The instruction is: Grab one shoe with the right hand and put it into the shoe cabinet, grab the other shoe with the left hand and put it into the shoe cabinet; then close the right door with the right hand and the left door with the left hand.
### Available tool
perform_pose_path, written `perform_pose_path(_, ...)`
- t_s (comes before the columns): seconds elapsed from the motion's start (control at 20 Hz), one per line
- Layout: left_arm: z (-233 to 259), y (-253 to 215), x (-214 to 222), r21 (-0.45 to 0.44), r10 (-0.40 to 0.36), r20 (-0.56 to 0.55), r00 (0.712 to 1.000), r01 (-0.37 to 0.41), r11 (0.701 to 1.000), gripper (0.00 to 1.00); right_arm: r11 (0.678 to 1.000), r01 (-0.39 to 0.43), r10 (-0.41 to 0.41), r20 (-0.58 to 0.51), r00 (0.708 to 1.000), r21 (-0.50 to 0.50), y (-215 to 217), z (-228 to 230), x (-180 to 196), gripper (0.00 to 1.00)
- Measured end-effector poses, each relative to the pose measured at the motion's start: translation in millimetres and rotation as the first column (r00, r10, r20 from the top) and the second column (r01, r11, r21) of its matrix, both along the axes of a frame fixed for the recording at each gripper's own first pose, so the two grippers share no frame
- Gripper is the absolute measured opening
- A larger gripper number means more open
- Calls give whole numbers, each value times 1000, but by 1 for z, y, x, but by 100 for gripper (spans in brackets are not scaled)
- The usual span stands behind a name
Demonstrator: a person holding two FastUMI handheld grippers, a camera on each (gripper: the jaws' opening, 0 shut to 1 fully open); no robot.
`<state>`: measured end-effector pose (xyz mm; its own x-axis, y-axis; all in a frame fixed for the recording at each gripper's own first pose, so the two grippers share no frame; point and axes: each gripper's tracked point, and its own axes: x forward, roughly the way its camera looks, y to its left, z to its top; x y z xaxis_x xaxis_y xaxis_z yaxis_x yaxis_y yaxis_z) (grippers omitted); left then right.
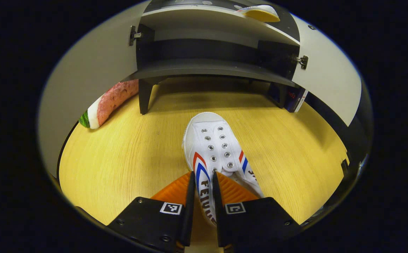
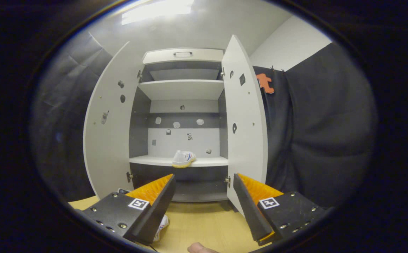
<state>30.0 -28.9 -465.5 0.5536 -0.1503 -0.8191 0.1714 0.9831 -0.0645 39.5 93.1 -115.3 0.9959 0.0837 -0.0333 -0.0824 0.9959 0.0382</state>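
A white canvas shoe (image 1: 214,154) with red and blue stripes lies on the wooden floor, toe toward the cabinet. My left gripper (image 1: 202,191) is shut on its side wall near the heel, both fingers pressing the fabric. The shoe cabinet (image 1: 207,66) stands ahead with both doors open. In the right gripper view the other white shoe (image 2: 184,159) rests on the cabinet's lower shelf (image 2: 204,161). My right gripper (image 2: 204,200) hangs open in front of the cabinet, nothing between its fingers. A bit of the floor shoe (image 2: 161,225) peeks out beside its left finger.
The left door (image 2: 107,140) and right door (image 2: 244,130) stand wide open. A watermelon-patterned cushion (image 1: 107,103) lies on the floor left of the cabinet leg. A dark box (image 1: 293,100) leans by the right leg. A fingertip (image 2: 198,248) shows at the bottom edge.
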Motion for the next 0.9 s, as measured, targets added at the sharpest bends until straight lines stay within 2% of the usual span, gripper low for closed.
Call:
perform_pose_path(0.1,0,6,3,-3,32,0,999,-32,999,19,1000,-2,2,-3,1000,12,0,-2,-2,98)
perform_pose_path(0.15,1,5,5,-2,23,12,1000,-23,1000,3,1000,-6,6,-5,1000,16,1,-3,-1,99)
perform_pose_path(0.2,1,8,2,4,12,15,1000,-12,1000,1,1000,-8,8,-7,1000,16,1,-4,-2,98)
perform_pose_path(0.55,37,12,7,9,26,133,991,-27,1000,1,1000,8,-8,-18,1000,4,-6,-9,-4,98)
perform_pose_path(0.9,127,7,11,-12,23,322,946,-21,1000,1,1000,16,-16,-8,1000,25,-12,-4,-10,98)
